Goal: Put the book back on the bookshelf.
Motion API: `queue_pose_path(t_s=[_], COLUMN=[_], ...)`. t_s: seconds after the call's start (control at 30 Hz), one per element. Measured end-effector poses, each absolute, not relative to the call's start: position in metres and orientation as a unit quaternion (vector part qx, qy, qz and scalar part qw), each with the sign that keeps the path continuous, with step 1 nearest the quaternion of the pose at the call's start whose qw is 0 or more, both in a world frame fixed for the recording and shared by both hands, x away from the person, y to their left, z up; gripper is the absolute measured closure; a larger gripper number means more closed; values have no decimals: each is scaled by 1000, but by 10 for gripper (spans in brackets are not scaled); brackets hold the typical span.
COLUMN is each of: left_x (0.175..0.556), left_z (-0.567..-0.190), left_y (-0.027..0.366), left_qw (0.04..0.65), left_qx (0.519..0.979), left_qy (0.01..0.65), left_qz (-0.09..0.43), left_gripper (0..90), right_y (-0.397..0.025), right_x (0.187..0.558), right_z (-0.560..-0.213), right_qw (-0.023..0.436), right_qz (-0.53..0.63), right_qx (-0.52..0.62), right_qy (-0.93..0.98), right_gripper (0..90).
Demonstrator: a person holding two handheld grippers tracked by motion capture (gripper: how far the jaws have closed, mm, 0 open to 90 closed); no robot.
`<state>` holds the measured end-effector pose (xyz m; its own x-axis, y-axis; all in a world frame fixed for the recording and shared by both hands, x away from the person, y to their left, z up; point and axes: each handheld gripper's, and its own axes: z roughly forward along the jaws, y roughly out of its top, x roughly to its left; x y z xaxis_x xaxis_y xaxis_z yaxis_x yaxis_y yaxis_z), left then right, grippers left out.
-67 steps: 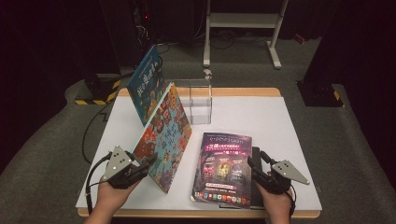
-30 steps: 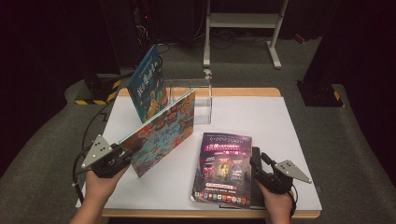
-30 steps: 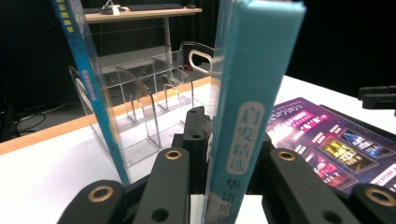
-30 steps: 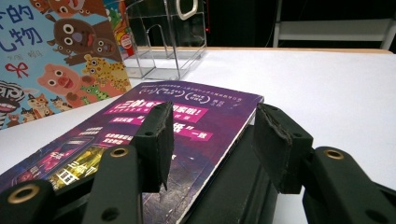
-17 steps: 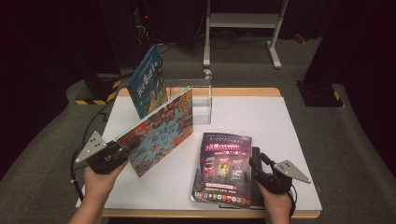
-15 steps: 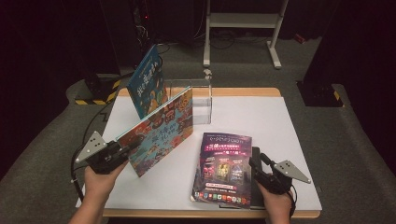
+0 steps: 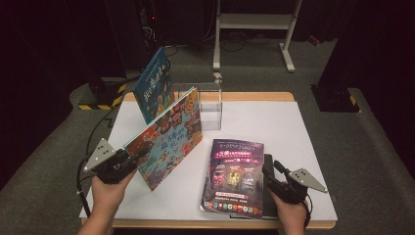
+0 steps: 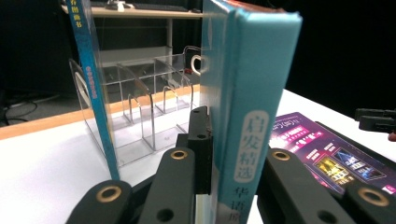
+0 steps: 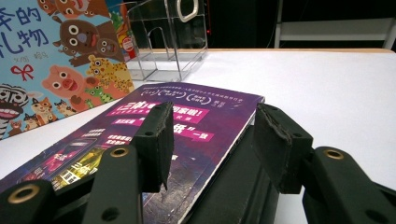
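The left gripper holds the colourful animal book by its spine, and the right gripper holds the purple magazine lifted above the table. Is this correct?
Not quite. The high view shows the purple magazine lying flat on the table, not lifted; the right gripper is open at its edge. The left gripper does hold the animal book by its spine.

We see a blue book (image 7: 154, 84) upright in a clear rack (image 7: 208, 105) | white table (image 7: 279, 122) | metal stand (image 7: 254, 29) behind.

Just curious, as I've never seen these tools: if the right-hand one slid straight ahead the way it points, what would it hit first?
Probably the purple magazine: the right gripper has open jaws at its near right edge. Beyond that lies bare white table; the clear acrylic rack sits off to the left, though depth is hard to judge.
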<state>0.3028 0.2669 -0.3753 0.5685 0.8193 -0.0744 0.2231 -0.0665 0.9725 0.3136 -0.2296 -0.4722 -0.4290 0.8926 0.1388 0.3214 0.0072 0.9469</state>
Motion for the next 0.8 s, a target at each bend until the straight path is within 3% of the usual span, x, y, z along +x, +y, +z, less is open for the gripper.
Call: queue_pose_path(t_s=[0.8], left_x=[314], left_z=[-373], left_y=[258], left_qw=[566], left_qx=[692], left_qy=[366], left_qz=[258], left_gripper=[739], right_y=[-228], right_x=[314], right_z=[-474], right_qw=[265], right_qz=[530], right_qx=[463], right_qy=[659], right_gripper=[453])
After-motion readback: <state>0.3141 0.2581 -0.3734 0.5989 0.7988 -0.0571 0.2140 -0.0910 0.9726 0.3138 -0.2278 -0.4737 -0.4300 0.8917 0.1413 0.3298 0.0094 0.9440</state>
